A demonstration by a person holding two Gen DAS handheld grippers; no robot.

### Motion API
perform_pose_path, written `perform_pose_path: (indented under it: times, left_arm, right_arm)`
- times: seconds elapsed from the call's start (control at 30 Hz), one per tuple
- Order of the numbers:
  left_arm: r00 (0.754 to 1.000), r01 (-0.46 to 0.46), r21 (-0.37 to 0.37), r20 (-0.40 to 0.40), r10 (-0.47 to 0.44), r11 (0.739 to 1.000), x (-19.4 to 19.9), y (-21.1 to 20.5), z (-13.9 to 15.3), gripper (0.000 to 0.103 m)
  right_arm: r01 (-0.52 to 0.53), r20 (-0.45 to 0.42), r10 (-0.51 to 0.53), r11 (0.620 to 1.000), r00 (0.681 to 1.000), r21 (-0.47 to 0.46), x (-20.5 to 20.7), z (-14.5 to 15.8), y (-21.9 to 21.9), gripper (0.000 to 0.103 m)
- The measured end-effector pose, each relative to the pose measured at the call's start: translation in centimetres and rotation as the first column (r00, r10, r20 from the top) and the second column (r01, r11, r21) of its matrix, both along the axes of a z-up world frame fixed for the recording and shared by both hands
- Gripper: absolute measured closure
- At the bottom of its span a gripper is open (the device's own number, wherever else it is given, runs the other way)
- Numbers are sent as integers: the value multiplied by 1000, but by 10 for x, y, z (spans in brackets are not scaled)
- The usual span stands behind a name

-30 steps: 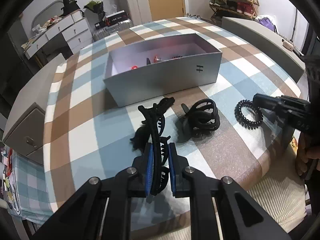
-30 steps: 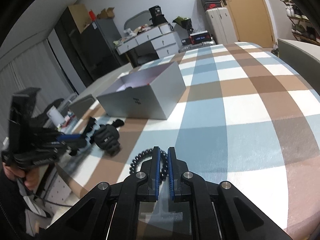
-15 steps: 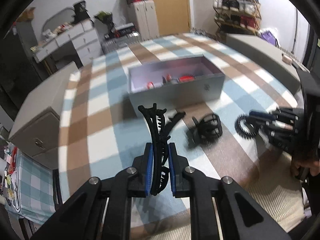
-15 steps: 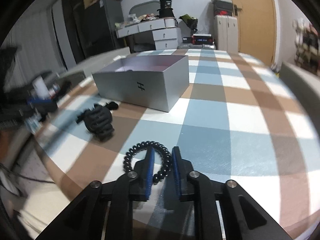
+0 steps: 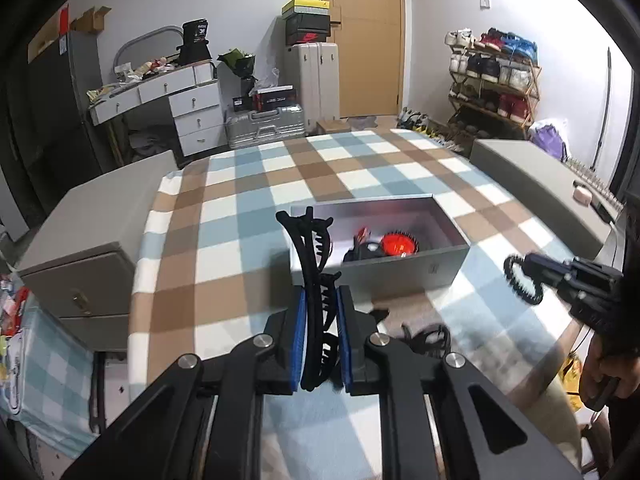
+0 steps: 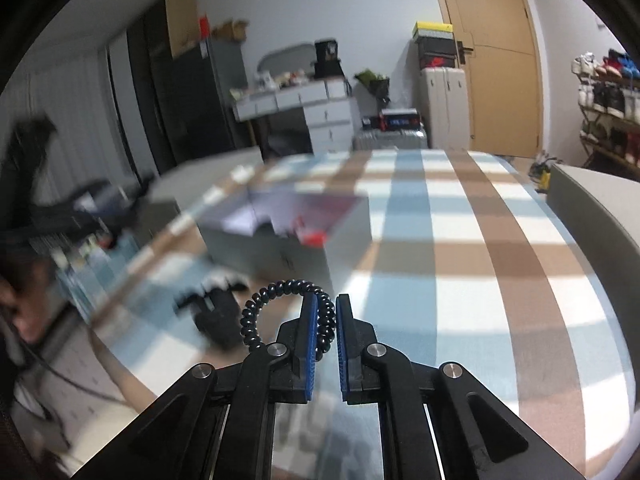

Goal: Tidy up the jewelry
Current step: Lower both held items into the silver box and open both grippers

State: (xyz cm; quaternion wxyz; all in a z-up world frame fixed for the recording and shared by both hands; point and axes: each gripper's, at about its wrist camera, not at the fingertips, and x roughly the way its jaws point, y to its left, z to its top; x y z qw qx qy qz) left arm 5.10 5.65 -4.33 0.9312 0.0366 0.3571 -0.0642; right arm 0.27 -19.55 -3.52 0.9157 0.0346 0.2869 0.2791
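Observation:
My left gripper [image 5: 322, 298] is shut on a long black toothed hair clip [image 5: 310, 264], which stands lifted off the table in front of the grey open box [image 5: 400, 276]. Inside the box lie a red item [image 5: 396, 244] and dark pieces. My right gripper [image 6: 327, 306] is shut on a black coiled hair tie [image 6: 276, 300], held in the air; in the left wrist view the same right gripper [image 5: 532, 268] and the coiled tie [image 5: 518, 282] hang to the right of the box. A black claw clip [image 6: 218, 312] lies on the checked cloth, also seen low as the claw clip [image 5: 428, 336].
The round table wears a blue, brown and white checked cloth [image 5: 240, 240]. Grey cabinets stand at the left [image 5: 92, 232] and right [image 5: 532, 172]. A person's hand [image 5: 604, 368] grips the right tool's handle. Drawers, suitcases and a shoe rack line the far wall.
Both grippers rose off the table, the left with the long clip, the right with the coiled tie. The views tilted up, and the box now looks farther below.

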Motion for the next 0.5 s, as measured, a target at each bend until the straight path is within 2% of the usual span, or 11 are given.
perform_pose_path:
  times: [0.13, 0.23, 0.33, 0.5]
  left_arm:
    - [1000, 28, -57, -7, -29, 998, 21, -3, 0, 93]
    - [998, 56, -84, -18, -58, 995, 41, -9, -2, 93]
    - [996, 83, -102, -31, -87, 991, 55, -15, -6, 93]
    - [992, 100, -121, -65, -109, 988, 74, -20, -18, 93]
  right_arm:
    - [-32, 23, 31, 997, 999, 69, 21, 27, 9, 94]
    - [-56, 32, 53, 995, 998, 87, 42, 37, 22, 94]
    - [-78, 31, 75, 993, 997, 87, 63, 37, 36, 94]
    - [-94, -6, 95, 992, 995, 82, 93, 22, 51, 94]
